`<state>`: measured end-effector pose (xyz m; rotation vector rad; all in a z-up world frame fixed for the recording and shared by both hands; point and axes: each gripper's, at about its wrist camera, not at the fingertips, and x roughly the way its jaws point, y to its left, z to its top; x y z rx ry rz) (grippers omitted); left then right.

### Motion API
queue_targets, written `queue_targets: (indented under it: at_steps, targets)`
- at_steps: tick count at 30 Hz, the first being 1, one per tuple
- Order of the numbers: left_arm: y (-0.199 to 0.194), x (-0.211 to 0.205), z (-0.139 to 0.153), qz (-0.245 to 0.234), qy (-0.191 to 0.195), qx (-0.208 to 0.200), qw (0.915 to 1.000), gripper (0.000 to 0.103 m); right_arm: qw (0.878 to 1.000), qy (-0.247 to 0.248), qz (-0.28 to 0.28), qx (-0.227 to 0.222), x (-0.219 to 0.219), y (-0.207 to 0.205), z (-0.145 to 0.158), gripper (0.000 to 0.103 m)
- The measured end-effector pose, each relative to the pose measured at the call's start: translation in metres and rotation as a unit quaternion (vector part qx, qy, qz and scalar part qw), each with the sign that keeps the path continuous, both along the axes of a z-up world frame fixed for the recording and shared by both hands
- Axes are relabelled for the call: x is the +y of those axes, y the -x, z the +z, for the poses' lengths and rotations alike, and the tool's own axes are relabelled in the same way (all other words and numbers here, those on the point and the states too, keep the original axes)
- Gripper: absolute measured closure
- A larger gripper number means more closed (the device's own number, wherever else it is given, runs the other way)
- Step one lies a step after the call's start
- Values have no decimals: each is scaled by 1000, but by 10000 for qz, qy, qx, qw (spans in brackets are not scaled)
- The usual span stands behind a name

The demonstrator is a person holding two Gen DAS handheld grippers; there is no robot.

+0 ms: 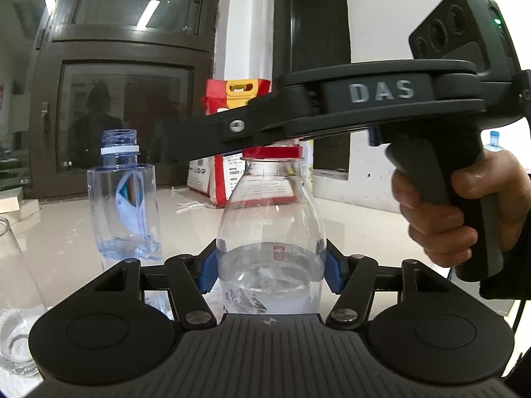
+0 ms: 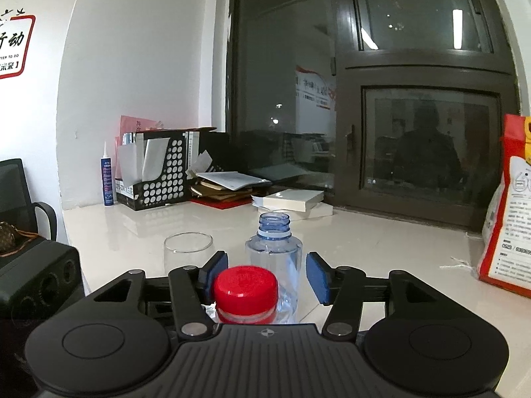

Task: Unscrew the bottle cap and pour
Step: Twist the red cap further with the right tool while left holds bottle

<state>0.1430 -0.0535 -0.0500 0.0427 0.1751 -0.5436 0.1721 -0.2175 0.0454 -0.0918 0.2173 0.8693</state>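
Observation:
A clear bottle (image 1: 270, 219), part full of water, stands upright on the white table with its red cap (image 1: 272, 151) on. My left gripper (image 1: 270, 270) is shut on the bottle's body, a blue pad pressed on each side. My right gripper (image 2: 267, 272), held in a hand (image 1: 441, 212), reaches in over the bottle's top from the right. In the right wrist view the red cap (image 2: 245, 287) sits between the blue pads (image 2: 318, 277). The jaws stand open, with a clear gap between the right pad and the cap.
An empty blue-tinted bottle (image 1: 121, 195) without a cap stands left of the held bottle. A clear glass (image 2: 187, 252) stands beyond it, toward the left. A red and white bag (image 2: 507, 199) leans at the window. File boxes and books (image 2: 212, 182) line the back of the table.

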Motion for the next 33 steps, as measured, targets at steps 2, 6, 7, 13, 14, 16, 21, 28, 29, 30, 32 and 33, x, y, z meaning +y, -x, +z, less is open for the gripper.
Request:
queue_targets:
  at_steps: [2,6,7,13,14,16,21,28,29,30,32,33]
  targets:
    - [2,0,0,-3,-8,-5,10000,40,10000,-23,15,48,-6,2,0,47]
    - [5,1,0,-1,-11,-12,10000,40,10000,-38,-8,86,-12,6,0,46]
    - [5,0,1,0,-14,-14,10000,40,9999,-38,-17,94,-13,8,0,46]
    - [4,0,1,25,-23,-7,10000,40,9998,-26,-96,179,-23,19,0,46]
    - [4,-1,1,37,-31,-11,10000,40,9997,-22,-111,194,-23,20,0,46]
    - [4,-2,1,59,-31,-11,10000,40,9998,69,-120,169,-20,25,1,46]
    - [5,-3,1,105,-28,-9,9999,40,9998,110,-78,123,-10,30,3,46]
    - [6,-5,0,155,-19,-13,9999,40,9986,-63,-528,64,7,20,3,46]
    - [7,-6,0,161,-16,-15,9999,40,9982,-92,-588,64,9,18,2,46]
    - [7,-6,0,165,-18,-18,9999,40,9978,-121,-647,65,10,16,2,46]
    - [8,-6,0,168,-20,-22,9999,40,9970,-163,-748,98,14,11,0,46]
    - [8,-6,-1,168,-19,-24,9999,40,9967,-168,-781,112,15,9,-1,46]
